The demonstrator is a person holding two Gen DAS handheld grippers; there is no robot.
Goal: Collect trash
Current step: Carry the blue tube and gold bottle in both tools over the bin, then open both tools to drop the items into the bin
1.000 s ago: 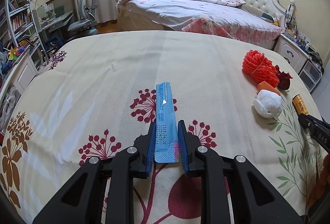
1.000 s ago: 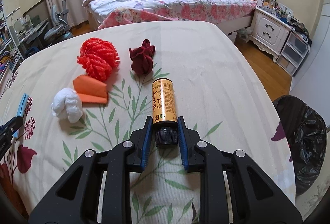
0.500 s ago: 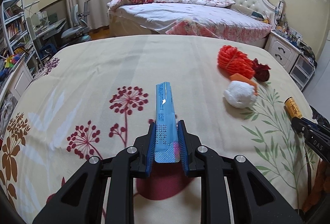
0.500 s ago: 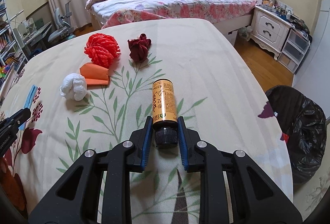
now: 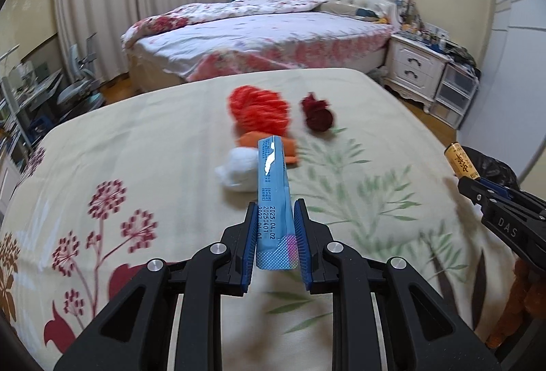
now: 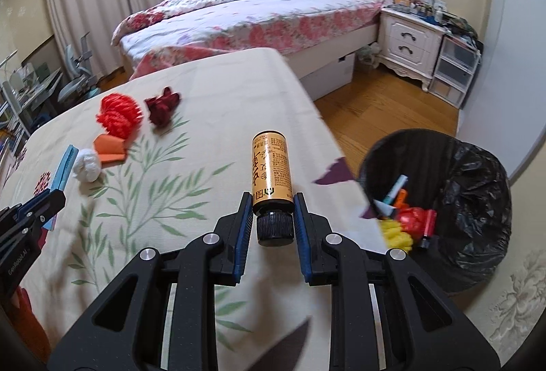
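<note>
Floral bedspread [image 6: 204, 104] covers the surface under you. Your left gripper [image 5: 275, 227] clamps a blue sachet [image 5: 273, 197] above its middle; your right gripper [image 6: 273, 210] pinches a gold bottle [image 6: 271, 171] near its right edge, beside the black-lined bin [image 6: 477, 200].

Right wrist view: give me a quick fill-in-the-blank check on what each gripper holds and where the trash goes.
1. The right gripper is shut on a gold ____.
2. The left gripper is shut on a flat ____ packet.
3. The bin is lined with a ____ bag.
4. The white ball lies on the ____.

Missing words: bottle; blue; black; bedspread
</note>
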